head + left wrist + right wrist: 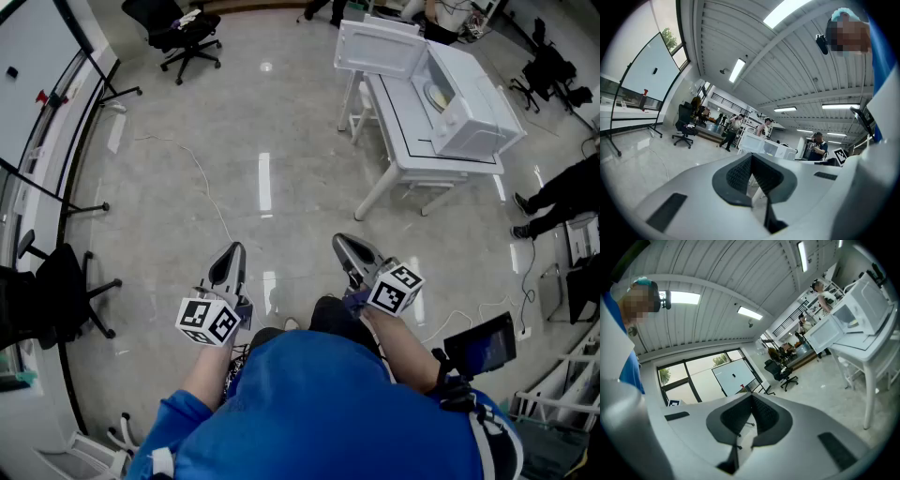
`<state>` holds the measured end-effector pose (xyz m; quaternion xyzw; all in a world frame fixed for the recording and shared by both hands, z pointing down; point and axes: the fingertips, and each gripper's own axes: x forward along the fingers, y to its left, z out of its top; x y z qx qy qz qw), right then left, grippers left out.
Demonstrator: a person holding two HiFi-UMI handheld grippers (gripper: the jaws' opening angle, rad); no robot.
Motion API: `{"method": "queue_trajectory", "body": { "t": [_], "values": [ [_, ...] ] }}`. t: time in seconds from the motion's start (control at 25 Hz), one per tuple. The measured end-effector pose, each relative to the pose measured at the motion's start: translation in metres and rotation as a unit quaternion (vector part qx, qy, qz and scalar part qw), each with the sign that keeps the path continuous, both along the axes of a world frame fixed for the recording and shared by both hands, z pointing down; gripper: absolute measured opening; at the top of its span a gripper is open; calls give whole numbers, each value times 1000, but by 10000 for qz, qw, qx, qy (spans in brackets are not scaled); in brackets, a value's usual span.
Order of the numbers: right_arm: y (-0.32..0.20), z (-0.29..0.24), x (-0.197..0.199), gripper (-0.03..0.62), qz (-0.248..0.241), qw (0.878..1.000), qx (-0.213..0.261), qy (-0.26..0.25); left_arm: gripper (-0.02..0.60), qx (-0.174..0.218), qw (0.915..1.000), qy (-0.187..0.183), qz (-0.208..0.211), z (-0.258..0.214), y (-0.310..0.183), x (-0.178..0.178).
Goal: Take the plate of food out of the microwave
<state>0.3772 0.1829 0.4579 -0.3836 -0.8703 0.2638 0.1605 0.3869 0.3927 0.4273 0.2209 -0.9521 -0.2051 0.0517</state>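
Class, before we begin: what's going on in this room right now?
A person holds the left gripper and right gripper level, both shut and empty, some way across the floor from a white table. The microwave on it has its door open, with the plate of food inside, not yet reached.

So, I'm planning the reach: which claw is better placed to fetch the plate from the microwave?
Probably the right claw: the open microwave holding the plate stands ahead on its side; the left claw is farther off.
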Motion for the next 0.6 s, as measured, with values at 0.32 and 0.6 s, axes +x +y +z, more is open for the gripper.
{"method": "queue_trajectory", "body": {
  "t": [0.32,0.6],
  "values": [
    [12,1,-63,-8,-78,9999,-81,-49,8,60,9999,88,-100,9,9,-54],
    [11,-3,-152,-8,-163,9997,-142,-78,8,47,9998,53,-200,1,6,-141]
  ]
}}
